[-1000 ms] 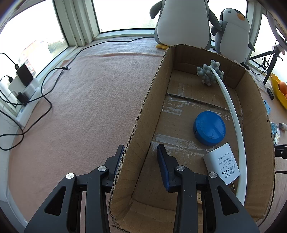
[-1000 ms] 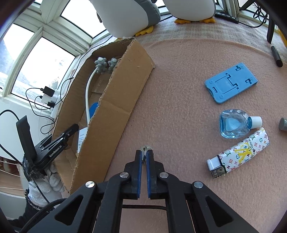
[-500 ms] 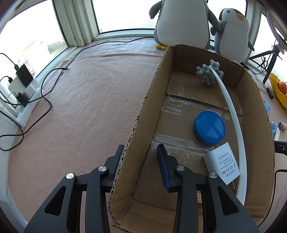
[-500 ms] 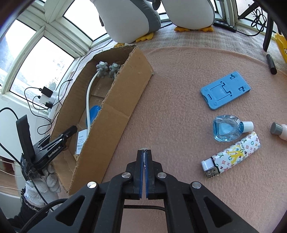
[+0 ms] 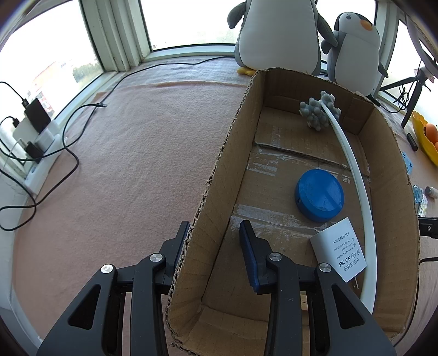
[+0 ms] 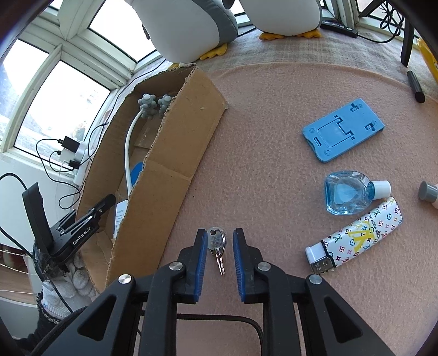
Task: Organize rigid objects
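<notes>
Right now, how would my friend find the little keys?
Find the big cardboard box on the pink carpet. Just right of its near end, between the right gripper's open blue fingers, lie the keys: small, silvery, on a ring, the only metal thing there.

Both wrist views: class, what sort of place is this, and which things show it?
Probably a room at home, on a bay-window platform: pink carpet, plush penguins against the window, chargers on a power strip.

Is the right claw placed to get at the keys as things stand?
Probably yes. The right claw is open with the keys lying on the carpet between its fingers, nothing in the way.
</notes>
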`<state>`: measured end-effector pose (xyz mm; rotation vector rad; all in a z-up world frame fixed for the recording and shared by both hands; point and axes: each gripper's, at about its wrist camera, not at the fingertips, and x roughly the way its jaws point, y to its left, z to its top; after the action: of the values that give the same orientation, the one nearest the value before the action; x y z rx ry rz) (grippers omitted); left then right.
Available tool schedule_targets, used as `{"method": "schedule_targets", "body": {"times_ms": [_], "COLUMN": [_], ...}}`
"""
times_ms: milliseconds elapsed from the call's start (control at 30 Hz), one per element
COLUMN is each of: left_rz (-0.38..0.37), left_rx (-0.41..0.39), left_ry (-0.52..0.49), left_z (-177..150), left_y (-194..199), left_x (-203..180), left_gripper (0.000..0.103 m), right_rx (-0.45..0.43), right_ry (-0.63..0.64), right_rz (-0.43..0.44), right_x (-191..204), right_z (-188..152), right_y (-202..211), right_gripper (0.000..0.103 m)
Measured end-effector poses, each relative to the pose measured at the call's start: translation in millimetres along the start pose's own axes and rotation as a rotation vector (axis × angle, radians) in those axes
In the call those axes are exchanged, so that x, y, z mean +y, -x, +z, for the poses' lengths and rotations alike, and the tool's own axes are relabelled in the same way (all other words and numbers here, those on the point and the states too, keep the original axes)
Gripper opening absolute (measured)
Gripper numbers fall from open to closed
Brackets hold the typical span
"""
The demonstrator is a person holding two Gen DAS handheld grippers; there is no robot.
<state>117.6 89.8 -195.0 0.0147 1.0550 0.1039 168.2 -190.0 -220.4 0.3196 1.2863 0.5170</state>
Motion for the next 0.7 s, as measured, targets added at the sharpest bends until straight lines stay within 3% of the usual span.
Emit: {"method": "schedule_targets", "body": {"times_ms": [333,467,700], "left_rz": [0.000,0.000,0.001], "left_rx": [0.000,0.000,0.000], "left_ry": [0.000,0.000,0.000], "left_z": [0.2,-0.1,-0.2], "left_y": [-0.1,0.0,0.0], "left_x": [0.1,0.1,0.0], "left_gripper": [0.035,0.035,0.035], "right_rx": [0.027,0.024,0.009], "right_ry": [-0.035,-0.029,-0.048], "right_rz": [0.052,0.036,0.045], "right_x": [-2.2,1.8,0.2], "right_z": [-1.3,-0.6,-0.5], "right_y": [-7.4,-8.3,-7.2], "right_gripper": [0.017,0.005,0.002]}}
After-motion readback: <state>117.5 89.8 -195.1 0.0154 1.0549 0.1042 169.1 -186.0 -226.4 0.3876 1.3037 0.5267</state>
